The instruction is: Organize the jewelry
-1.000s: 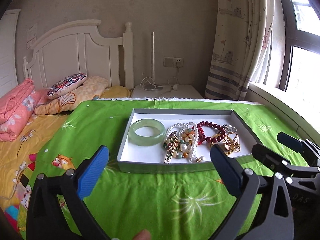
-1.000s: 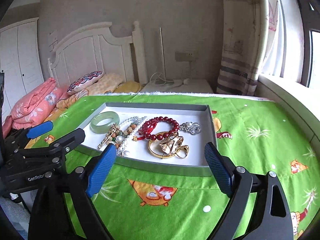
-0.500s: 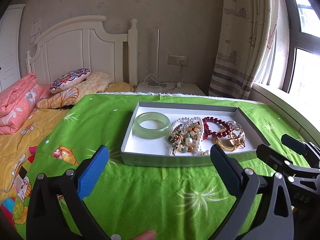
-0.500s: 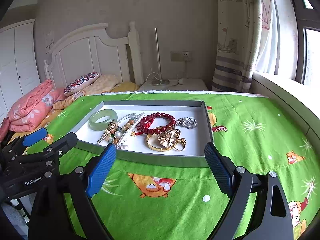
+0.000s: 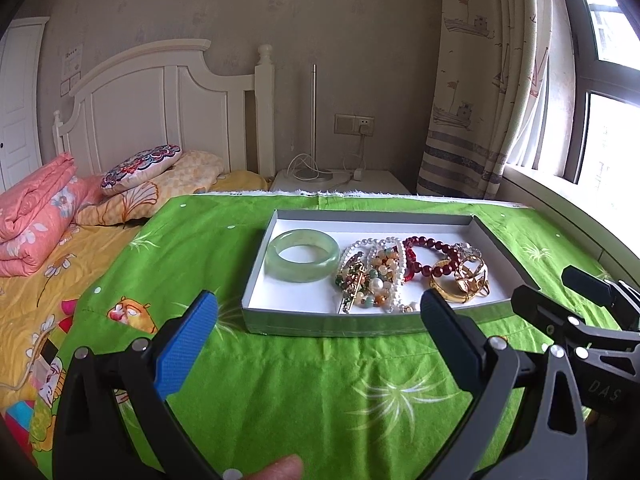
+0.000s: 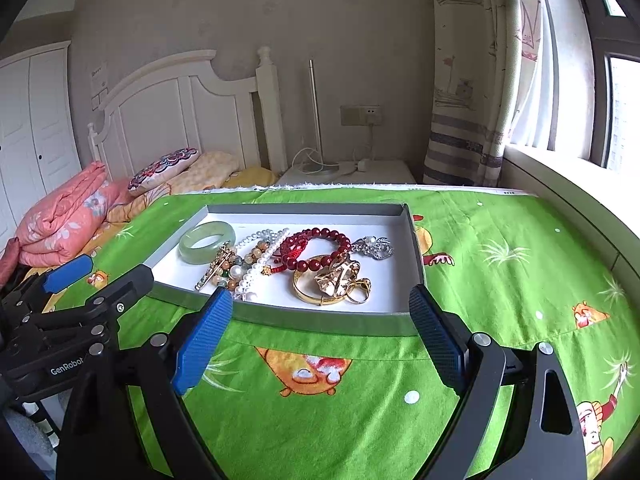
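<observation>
Left wrist view shows the left gripper (image 5: pixel 318 312) hovering over the green cartoon-print cloth (image 5: pixel 304 384), its two blue-padded fingers spread wide with nothing between them. Just beyond the fingertips sits the shallow grey tray (image 5: pixel 328 325) with a white floor, its near wall lying across the gap between the fingers. Inside, ahead of the left finger's side, rests the pale green jade bangle (image 5: pixel 302 260). Toward the right finger lies a tangle of pearl and mixed-bead strands (image 5: pixel 374 276), then the dark red bead bracelet (image 5: pixel 430 258), and nearest the right fingertip the gold bangle with gold rings (image 5: pixel 464 284) piled on it. A fingertip of the person's hand (image 5: pixel 280 468) shows at the bottom edge.

From the right wrist view, the right gripper (image 6: pixel 320 312) is likewise wide apart and holds nothing, poised over the cloth short of the tray's near wall (image 6: pixel 320 320). The gold bangle (image 6: pixel 320 292) lies straight ahead between the fingers, the red bracelet (image 6: pixel 320 246) behind it, a silver brooch (image 6: pixel 374 246) beyond the right finger's side, and the jade bangle (image 6: pixel 207 240) far off past the left finger. The left gripper's body (image 6: pixel 76 300) appears outside the left finger, well short of the tray.
</observation>
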### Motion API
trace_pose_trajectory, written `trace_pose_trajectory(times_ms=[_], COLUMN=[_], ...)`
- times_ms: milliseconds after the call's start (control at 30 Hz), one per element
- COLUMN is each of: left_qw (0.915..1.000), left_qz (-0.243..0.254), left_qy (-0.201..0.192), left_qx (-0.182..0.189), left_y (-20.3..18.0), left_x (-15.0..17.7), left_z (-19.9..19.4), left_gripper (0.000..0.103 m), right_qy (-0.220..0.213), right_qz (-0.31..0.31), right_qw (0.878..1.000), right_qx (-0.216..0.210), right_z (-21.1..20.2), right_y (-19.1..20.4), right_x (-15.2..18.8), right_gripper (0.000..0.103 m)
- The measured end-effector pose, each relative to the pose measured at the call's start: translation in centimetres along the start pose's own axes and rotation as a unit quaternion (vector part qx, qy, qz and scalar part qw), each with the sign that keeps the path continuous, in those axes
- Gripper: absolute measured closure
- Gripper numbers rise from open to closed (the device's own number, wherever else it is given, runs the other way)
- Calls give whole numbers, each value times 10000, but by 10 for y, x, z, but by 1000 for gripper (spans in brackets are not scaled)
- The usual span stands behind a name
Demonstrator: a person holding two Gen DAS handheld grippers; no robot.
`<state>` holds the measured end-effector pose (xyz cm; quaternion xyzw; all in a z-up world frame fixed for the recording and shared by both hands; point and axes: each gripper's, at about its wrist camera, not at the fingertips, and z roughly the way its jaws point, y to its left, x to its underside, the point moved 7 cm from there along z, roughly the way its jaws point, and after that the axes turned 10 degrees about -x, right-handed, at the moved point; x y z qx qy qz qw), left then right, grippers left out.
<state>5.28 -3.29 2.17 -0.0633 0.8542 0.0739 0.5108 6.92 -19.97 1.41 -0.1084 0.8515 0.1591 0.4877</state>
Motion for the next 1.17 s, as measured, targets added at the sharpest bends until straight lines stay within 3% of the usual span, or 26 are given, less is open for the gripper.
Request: trace_pose_trajectory(times_ms=[500,800,867,1000,1167], left_qw=[9992,9993,9994,9916,9804], left_qz=[19,-105,-197,56,412], left_qy=[-101,-133,117,1291,1898], left_qx=[-384,-321,-248,78,-327], left_y=[4,8,12,9,18], left_x=[-1,-1,2,24,61], left_z=[-5,-7,-1,18,31], left_gripper=[2,2,2,2,2], right_qy=[-10,-38,-18,320,1339], right_qz=[-4,51,95,160,191], right_qw=[10000,10000,9999,9993,9908], right_qx=[-5,-76,-105,-99,30], right_z=[0,-2,-2,-4,5], right_y=[0,0,-1,-1,-2], right_x=[0,-1,-1,8,45], right_gripper=[17,17,17,17,17])
